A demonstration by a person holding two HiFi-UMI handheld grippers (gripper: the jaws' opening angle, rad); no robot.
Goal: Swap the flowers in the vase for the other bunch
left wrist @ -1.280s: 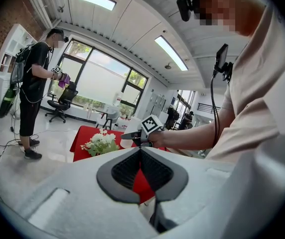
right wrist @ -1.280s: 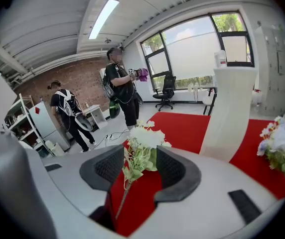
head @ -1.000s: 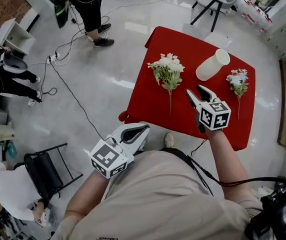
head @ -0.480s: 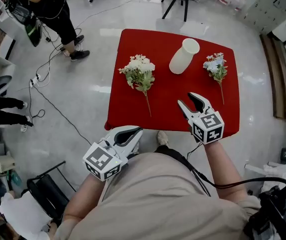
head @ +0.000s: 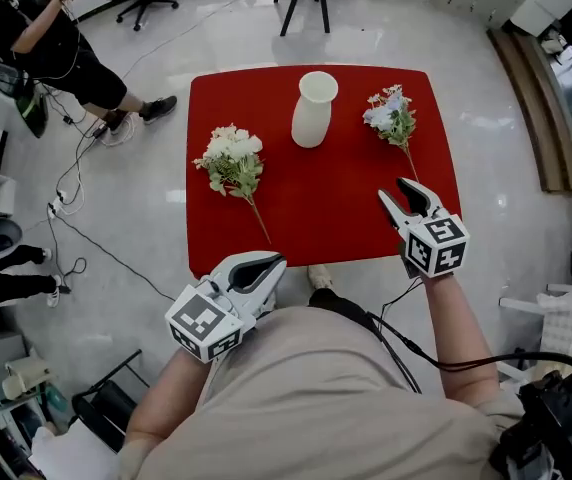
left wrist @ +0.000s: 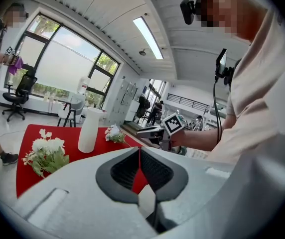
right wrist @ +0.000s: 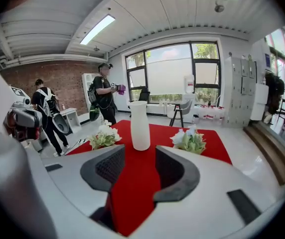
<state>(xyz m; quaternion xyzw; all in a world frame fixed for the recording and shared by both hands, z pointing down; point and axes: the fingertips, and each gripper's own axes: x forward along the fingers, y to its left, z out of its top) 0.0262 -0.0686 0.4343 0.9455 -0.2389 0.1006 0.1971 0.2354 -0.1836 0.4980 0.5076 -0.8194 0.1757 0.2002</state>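
Head view: on the red table (head: 266,208) a white vase (head: 314,110) stands upright, the white-flower bunch (head: 232,160) lying left of it and the pale-blue bunch (head: 392,116) lying right.

Left gripper view: the left gripper (left wrist: 139,151) has its fingers (left wrist: 117,171) clenched on nothing.

Right gripper view: the right gripper (right wrist: 139,152) has its fingers (right wrist: 107,171) released, with only table between them.

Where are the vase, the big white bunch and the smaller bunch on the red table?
vase (head: 312,120), head view, middle of its white body.
big white bunch (head: 232,150), head view, on its blossoms.
smaller bunch (head: 390,114), head view, on its blossoms.
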